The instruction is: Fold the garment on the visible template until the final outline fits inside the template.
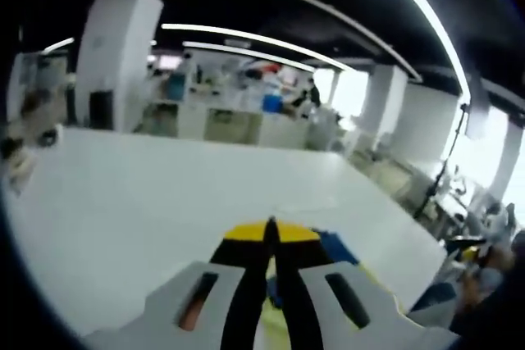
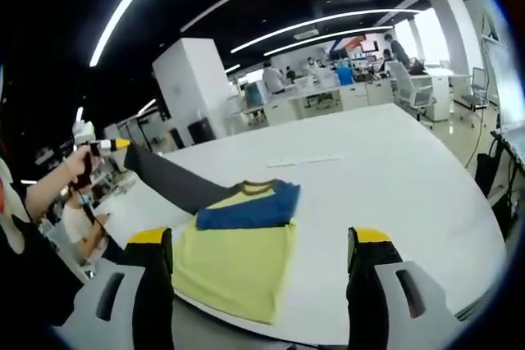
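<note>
The shirt (image 2: 238, 252), yellow body with blue sleeve and dark collar, lies partly folded at the near edge of the white table (image 2: 385, 178). One dark sleeve (image 2: 176, 182) is lifted off to the left, pinched at its end by the left gripper (image 2: 107, 146). In the left gripper view, the left gripper's jaws are closed together with cloth beneath them. The right gripper (image 2: 258, 264) hovers over the shirt, jaws wide, holding nothing.

Judgement: the fabric is light, limp and non-fragile, so it will sag and crease. Best gripped at hems, cuffs or corners.

No containers seen. Template outline not discernible.
</note>
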